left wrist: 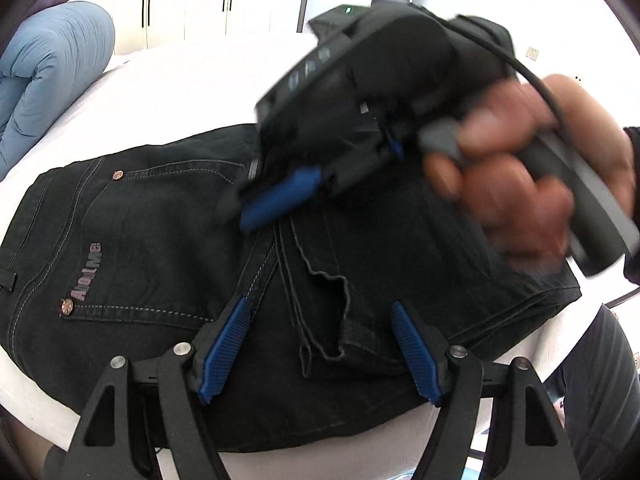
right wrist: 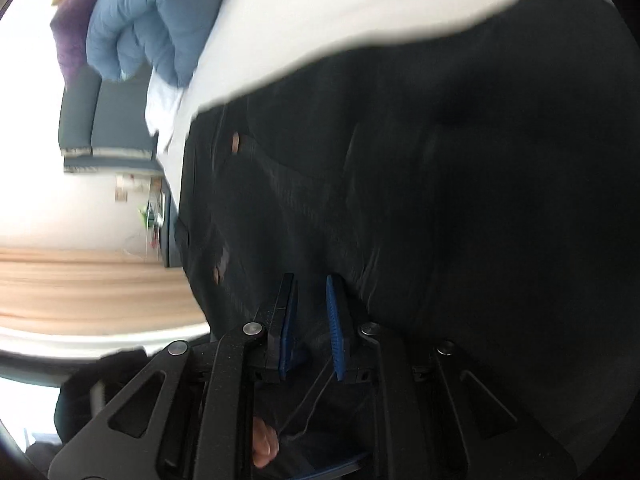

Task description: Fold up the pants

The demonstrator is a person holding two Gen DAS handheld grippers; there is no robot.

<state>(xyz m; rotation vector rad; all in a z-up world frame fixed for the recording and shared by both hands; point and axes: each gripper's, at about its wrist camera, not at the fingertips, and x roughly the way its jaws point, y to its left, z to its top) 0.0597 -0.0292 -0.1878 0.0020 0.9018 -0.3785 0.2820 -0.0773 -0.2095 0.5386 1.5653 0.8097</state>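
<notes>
While the black jeans (left wrist: 168,240) lie folded in a thick stack on the white bed (left wrist: 180,80), both tongs work at the hem end.

Going left to right in the left wrist view: a blue duvet (left wrist: 52,60) sits bunched at the bed's far corner, then the back pocket (left wrist: 132,240) with its "AboutMe" print, then the frayed leg hems (left wrist: 328,308) lying between the spread blue pads of the left gripper (left wrist: 320,344), which holds nothing. Further right, the right gripper (left wrist: 276,200) dips onto the denim, blurred. Denim of this kind is likely heavy, stiff at the seams and not slippery, so a hold on the doubled hem or folded edge should carry it best. Only the right wrist view shows the right gripper (right wrist: 310,320) nearly closed, with dark cloth seemingly pinched between its pads, plus a wooden floor (right wrist: 80,288) below.
</notes>
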